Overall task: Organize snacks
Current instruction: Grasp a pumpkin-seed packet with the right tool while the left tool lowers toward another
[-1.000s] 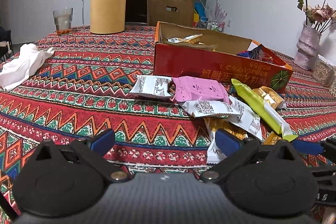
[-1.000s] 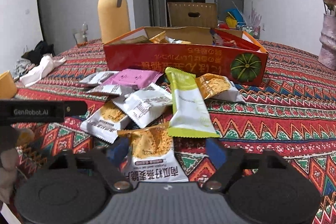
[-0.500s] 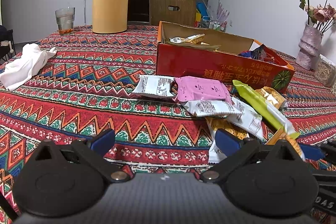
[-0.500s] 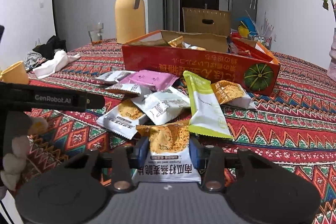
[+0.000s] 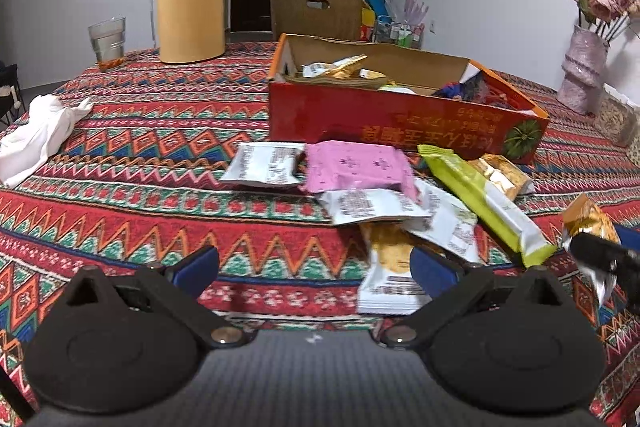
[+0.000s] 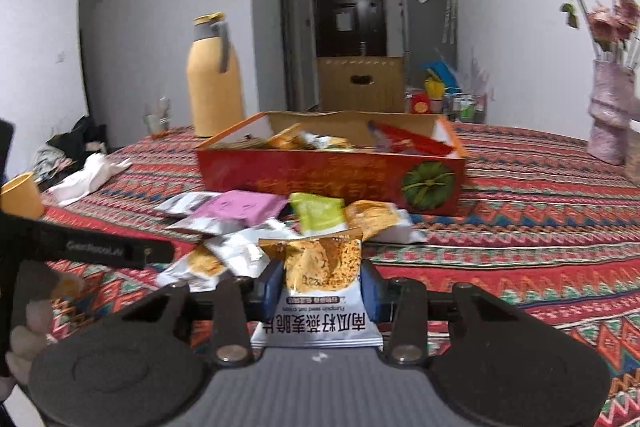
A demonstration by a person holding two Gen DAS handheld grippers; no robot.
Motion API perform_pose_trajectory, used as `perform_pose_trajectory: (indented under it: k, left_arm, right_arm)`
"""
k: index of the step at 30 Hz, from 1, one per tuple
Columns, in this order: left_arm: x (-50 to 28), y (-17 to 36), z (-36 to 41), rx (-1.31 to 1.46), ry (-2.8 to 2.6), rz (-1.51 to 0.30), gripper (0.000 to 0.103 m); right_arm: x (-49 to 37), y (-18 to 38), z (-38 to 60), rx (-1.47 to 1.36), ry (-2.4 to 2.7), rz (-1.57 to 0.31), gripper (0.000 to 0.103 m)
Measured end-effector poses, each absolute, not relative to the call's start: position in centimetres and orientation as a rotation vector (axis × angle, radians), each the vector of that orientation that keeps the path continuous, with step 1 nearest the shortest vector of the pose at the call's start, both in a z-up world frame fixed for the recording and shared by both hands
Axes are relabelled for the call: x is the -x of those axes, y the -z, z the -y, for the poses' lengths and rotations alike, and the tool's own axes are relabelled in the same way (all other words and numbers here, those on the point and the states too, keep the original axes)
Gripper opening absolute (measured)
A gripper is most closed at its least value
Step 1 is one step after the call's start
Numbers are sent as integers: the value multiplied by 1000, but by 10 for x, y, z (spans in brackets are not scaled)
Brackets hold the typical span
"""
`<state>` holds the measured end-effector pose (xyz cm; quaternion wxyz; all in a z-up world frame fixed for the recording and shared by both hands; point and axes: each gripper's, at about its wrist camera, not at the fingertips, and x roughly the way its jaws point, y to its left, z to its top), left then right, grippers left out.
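Our right gripper (image 6: 320, 285) clamps one packet (image 6: 316, 291); our left gripper (image 5: 314, 267) gapes empty. Some snacks fill the box (image 5: 400, 123); a pile (image 5: 360, 183) remains outside.

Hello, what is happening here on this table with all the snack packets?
A person is sorting snacks with a handheld gripper in each hand. The right gripper has just closed its jaws on an orange-and-white snack packet and holds it above the tablecloth. The left gripper is open and holds nothing. More packets lie loose in front of the red box, which already contains some snacks.
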<state>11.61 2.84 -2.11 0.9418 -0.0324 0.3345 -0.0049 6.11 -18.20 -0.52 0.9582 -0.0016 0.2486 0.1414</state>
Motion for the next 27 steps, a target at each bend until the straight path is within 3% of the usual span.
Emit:
perform_pose_trajectory:
  k: [21, 27]
  left_arm:
    - [-153, 37, 18, -12, -5, -779, 103]
    - [-156, 41, 22, -17, 0, -774, 98]
  right_arm:
    - [-101, 37, 266, -111, -120, -559, 40]
    - [-103, 40, 265, -123, -149, -566, 40]
